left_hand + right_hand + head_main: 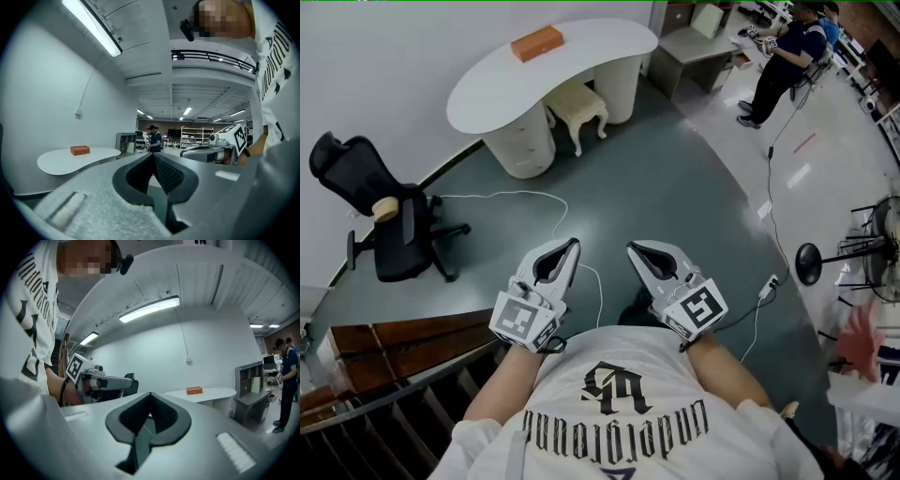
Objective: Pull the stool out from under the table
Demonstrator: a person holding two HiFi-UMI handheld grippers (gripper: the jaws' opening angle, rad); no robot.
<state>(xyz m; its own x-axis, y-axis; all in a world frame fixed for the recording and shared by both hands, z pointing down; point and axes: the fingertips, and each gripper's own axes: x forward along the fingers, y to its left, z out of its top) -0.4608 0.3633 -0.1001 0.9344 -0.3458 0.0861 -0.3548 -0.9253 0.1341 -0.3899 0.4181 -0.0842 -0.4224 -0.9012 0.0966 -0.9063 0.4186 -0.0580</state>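
While you stand well back on the dark green floor (pixel 675 206), the white curved table (pixel 487 80) sits against the pale wall at the far end of the room, resting on two rounded bases. To your left, a black office chair (pixel 384 225) stands near the wall, with a wooden stair and railing (pixel 394 347) below it at the frame's lower corner. A grey desk (pixel 694 45) stands just beside the table's right end, and past it a person in dark clothes (pixel 783 66) stands on the lighter floor.

The stool (pixel 578 108), cream with carved legs, is tucked between the table's two bases, its seat partly under the tabletop and its front legs showing on the floor.

You hold both tools close to your chest, side by side and well apart from the stool. Your left gripper (pixel 575 243) has its jaws closed tip to tip, with nothing between them. Your right gripper (pixel 630 247) is likewise closed and empty, as its own view confirms. Both point roughly toward the table.

A floor fan's round base (pixel 809 263) sits at the right. An orange box (pixel 536 43) lies on the tabletop, near its far edge. A thin white cable (pixel 502 195) trails across the floor from the chair toward your grippers.
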